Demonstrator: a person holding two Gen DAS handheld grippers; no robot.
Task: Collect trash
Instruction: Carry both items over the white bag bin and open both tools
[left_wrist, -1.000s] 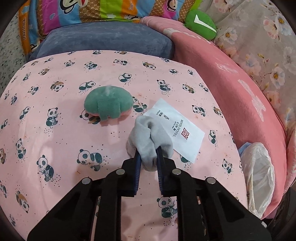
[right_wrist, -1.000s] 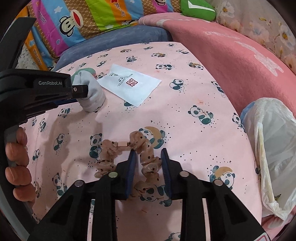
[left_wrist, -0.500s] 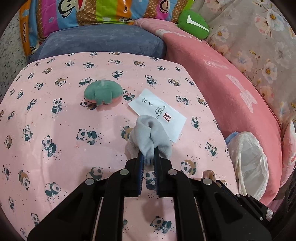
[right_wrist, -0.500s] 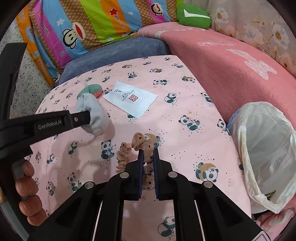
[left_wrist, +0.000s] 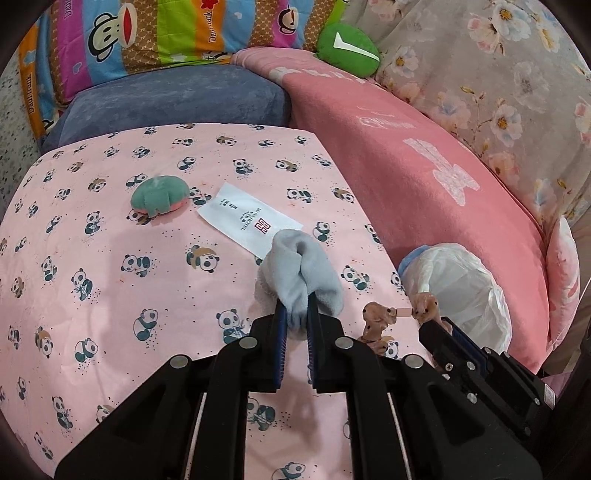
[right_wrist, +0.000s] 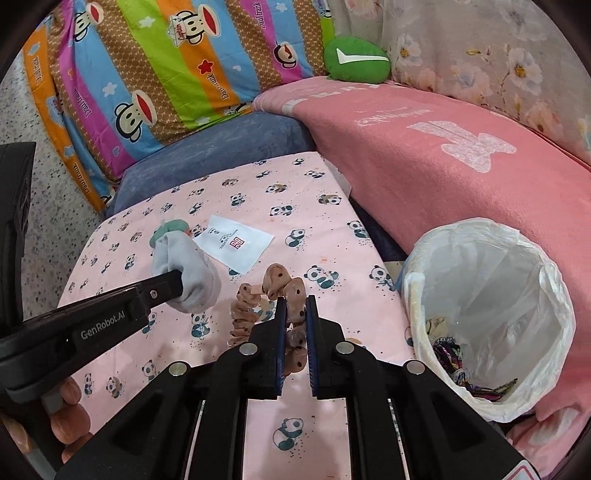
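My left gripper (left_wrist: 295, 314) is shut on a grey sock (left_wrist: 301, 273) and holds it above the panda-print table (left_wrist: 110, 295). The same left gripper (right_wrist: 177, 284) and grey sock (right_wrist: 188, 269) show at the left of the right wrist view. My right gripper (right_wrist: 295, 310) is shut on a tan spotted scrunchie (right_wrist: 291, 295), which hangs lifted off the cloth. The scrunchie (left_wrist: 380, 321) and the right gripper (left_wrist: 439, 325) appear low right in the left wrist view. A white-lined trash bin (right_wrist: 487, 317) stands at the table's right edge, some scraps inside.
A white hotel paper packet (left_wrist: 251, 221) and a green-and-pink plush (left_wrist: 159, 195) lie on the table. A pink blanket (right_wrist: 443, 155) covers the sofa behind the bin (left_wrist: 458, 284). A person's fingers (right_wrist: 70, 413) grip the left tool.
Both grippers closed tight on their items and rose off the table, drifting right toward the bin. The sock and scrunchie lifted with them.
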